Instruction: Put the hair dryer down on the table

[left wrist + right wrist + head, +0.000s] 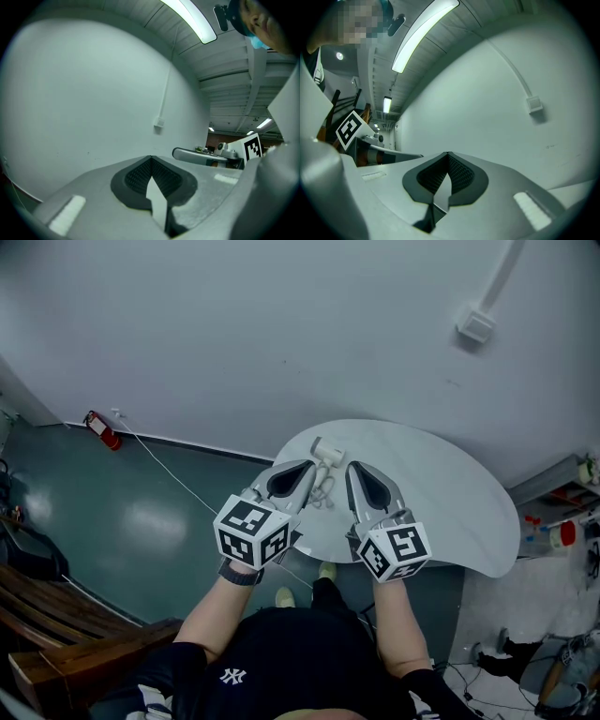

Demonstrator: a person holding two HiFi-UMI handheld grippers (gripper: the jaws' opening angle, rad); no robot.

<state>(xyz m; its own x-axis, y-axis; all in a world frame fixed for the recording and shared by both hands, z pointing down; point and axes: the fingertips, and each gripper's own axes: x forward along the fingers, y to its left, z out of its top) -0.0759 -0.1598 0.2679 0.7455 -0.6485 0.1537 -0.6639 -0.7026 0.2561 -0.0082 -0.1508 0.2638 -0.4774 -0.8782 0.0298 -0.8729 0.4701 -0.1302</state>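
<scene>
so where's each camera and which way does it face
Head view: on the person's head, facing steeply down at the table and hair dryer; forearms, left gripper and right gripper show.
Left gripper view: on the left gripper, tilted up at the wall; its shut jaws show.
Right gripper view: on the right gripper, likewise.
Shared: wall box, in both gripper views.

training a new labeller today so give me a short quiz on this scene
1. True or false: the left gripper holds the hair dryer.
2. Where does the hair dryer lie? A: on the floor. B: on the white table. C: in the right gripper.
3. Fill in: in each gripper's own view, its jaws stand ____ with nothing between them.

Key: 1 false; 2 B; 3 together.
</scene>
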